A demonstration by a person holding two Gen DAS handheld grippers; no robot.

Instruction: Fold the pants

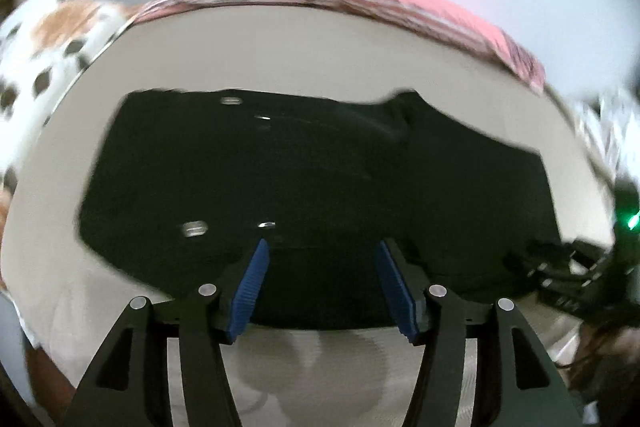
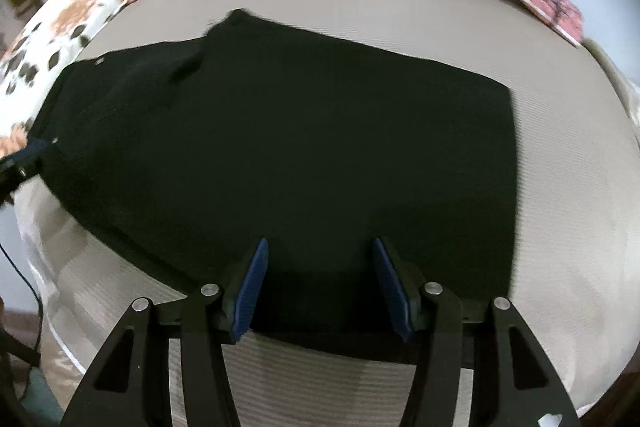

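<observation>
Black cloth pants (image 2: 288,147), folded flat, lay mid-bed on the beige ribbed bed cover (image 2: 560,187). Left gripper (image 1: 322,287) and right gripper (image 2: 318,287) hung released over the near edge, nothing pinched. Next fold needs both fingers catching matching corners evenly.

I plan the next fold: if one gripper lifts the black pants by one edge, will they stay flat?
Probably not. The black fabric pants lie limp and creased on the beige ribbed bedcover, so they would likely droop. The ribbed cover may drag them when pushed.
</observation>
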